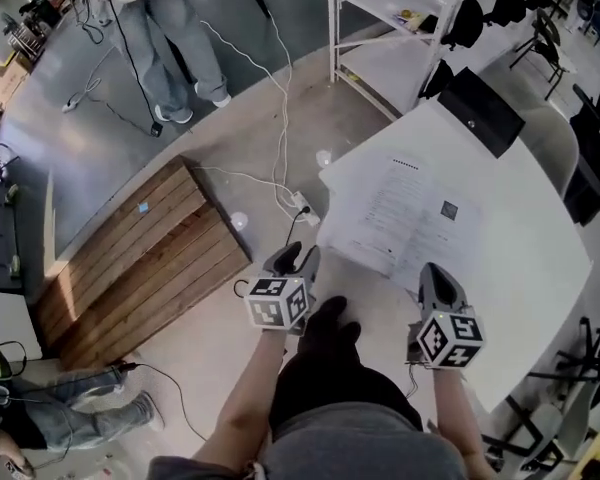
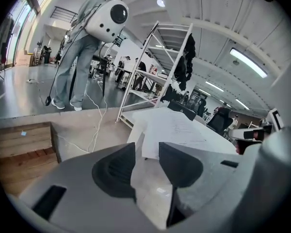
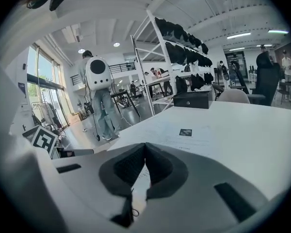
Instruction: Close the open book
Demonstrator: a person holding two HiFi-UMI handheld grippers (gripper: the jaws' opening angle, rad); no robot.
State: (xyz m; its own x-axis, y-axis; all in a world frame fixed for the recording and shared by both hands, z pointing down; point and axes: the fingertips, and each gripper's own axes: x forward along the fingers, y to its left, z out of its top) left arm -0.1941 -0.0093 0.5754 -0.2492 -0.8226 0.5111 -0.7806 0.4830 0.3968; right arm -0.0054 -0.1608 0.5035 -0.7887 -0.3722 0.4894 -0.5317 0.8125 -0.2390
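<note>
The open book [image 1: 400, 213] lies flat on the white table [image 1: 540, 258], its white printed pages facing up. It also shows ahead in the left gripper view as the book [image 2: 177, 129], and in the right gripper view as the book [image 3: 179, 131]. My left gripper [image 1: 296, 260] hovers over the floor just off the table's near left corner, close to the book's near edge. Its jaws stand a little apart with nothing between them. My right gripper [image 1: 436, 280] is over the table just short of the book, with its jaw tips touching and nothing in them.
A black box [image 1: 480, 111] sits at the table's far side. A wooden platform [image 1: 145, 258] lies on the floor to the left, with white cables [image 1: 280, 183] beside it. A person [image 1: 180, 58] stands farther off, near a white shelf rack [image 1: 400, 8]. Dark chairs [image 1: 590, 178] flank the table's right.
</note>
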